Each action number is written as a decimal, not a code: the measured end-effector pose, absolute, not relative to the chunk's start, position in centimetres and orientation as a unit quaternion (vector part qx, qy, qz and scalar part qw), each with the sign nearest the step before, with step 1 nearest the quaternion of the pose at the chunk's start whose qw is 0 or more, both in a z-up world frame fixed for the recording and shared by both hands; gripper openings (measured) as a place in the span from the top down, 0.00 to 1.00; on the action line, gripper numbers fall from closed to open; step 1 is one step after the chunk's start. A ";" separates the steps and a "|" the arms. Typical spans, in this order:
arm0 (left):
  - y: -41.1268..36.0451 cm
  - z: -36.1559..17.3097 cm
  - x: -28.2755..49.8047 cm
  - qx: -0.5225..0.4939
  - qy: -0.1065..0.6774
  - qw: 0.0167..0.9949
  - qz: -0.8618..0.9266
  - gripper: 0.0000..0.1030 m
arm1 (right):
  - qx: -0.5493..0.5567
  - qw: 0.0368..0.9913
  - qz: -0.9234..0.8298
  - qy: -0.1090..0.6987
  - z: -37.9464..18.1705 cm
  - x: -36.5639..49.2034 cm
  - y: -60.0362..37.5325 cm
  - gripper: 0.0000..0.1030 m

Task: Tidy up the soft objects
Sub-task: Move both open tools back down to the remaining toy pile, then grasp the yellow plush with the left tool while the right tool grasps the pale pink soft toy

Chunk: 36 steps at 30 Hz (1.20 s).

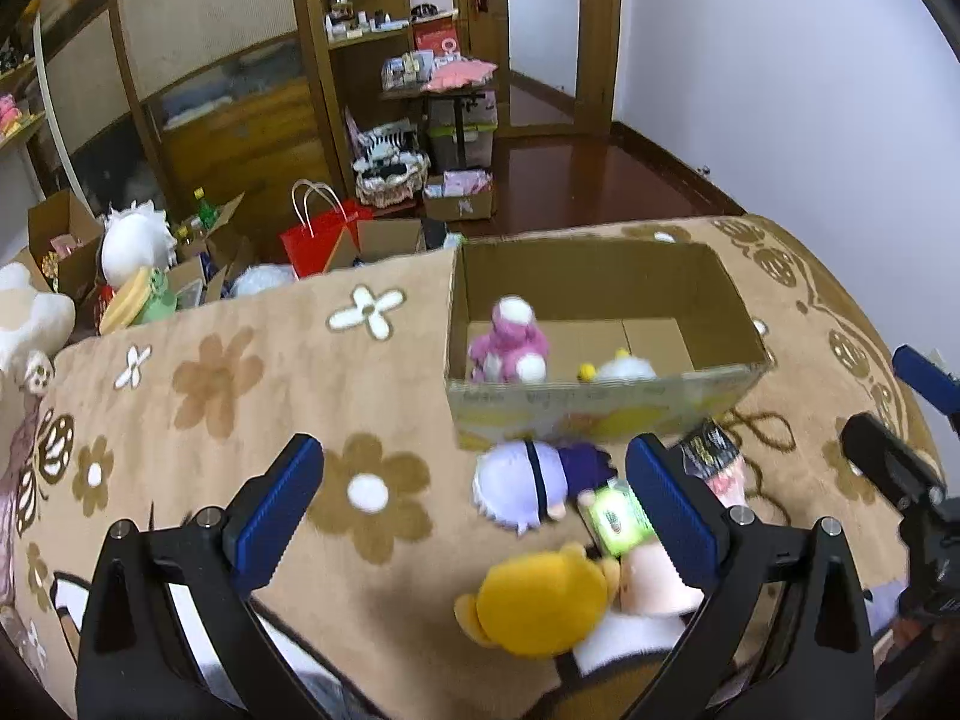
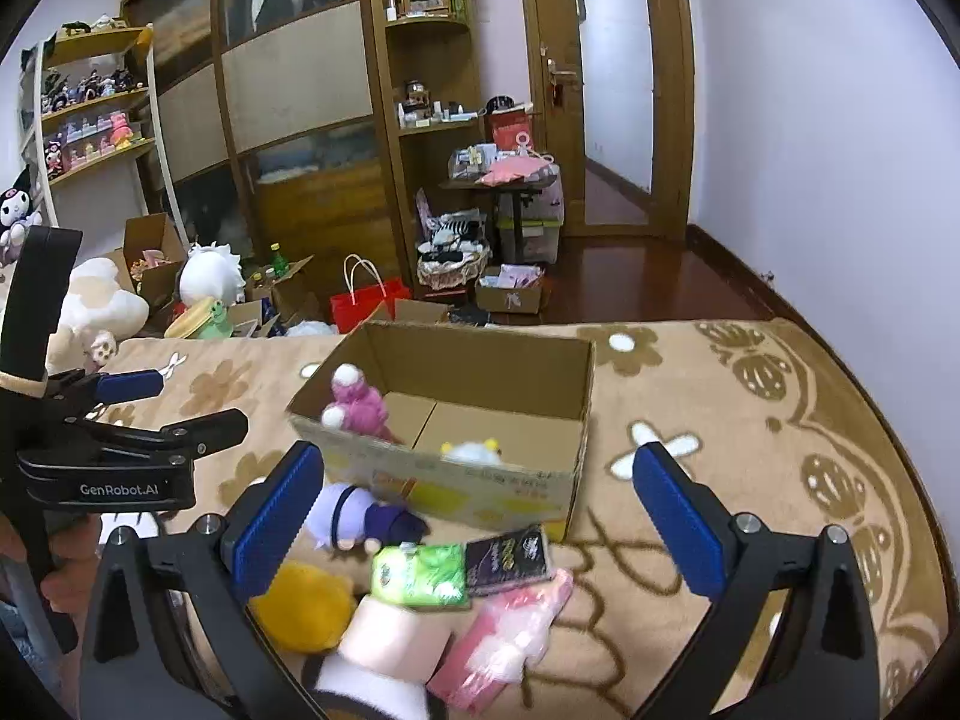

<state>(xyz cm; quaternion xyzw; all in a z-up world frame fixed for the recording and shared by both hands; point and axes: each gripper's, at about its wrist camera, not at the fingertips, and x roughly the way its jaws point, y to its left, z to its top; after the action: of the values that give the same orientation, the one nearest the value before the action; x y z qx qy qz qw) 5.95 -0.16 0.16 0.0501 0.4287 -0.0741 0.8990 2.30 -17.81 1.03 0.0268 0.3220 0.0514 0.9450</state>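
Yellow plush (image 1: 543, 606) nearest, blurred, perhaps a bear | I read left gripper (image 1: 474, 498) and right gripper (image 2: 480, 507) jaws wide, empty | pink plush (image 1: 509, 341) in cardboard box (image 1: 600, 414)

Light: soft, even indoor brightness; no glare seen.
Blur: toys just before the cardboard box (image 1: 600, 414) are smeared.
Edges: strongly bowed, corners blackened.

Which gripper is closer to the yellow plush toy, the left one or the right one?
Left. The yellow plush toy lies between the open fingers of the left gripper. For the right gripper, it lies by its left finger, at the edge.
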 end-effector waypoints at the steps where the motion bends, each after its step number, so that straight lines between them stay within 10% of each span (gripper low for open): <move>1: -0.2 0.0 5.8 0.049 0.434 0.896 -0.076 0.03 | 0.025 0.943 0.052 0.328 0.8 1.9 -17.6 0.00; 36: -1.0 -12.9 10.4 -0.018 0.640 0.764 -0.072 0.03 | 0.011 0.863 0.097 0.497 -10.0 3.4 -13.9 0.00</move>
<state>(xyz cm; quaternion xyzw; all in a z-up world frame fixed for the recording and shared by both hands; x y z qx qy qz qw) 10.36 -1.04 -12.90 -0.0183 0.6403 -0.0722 0.7645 3.36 -13.88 -9.97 0.0111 0.4965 0.0970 0.8625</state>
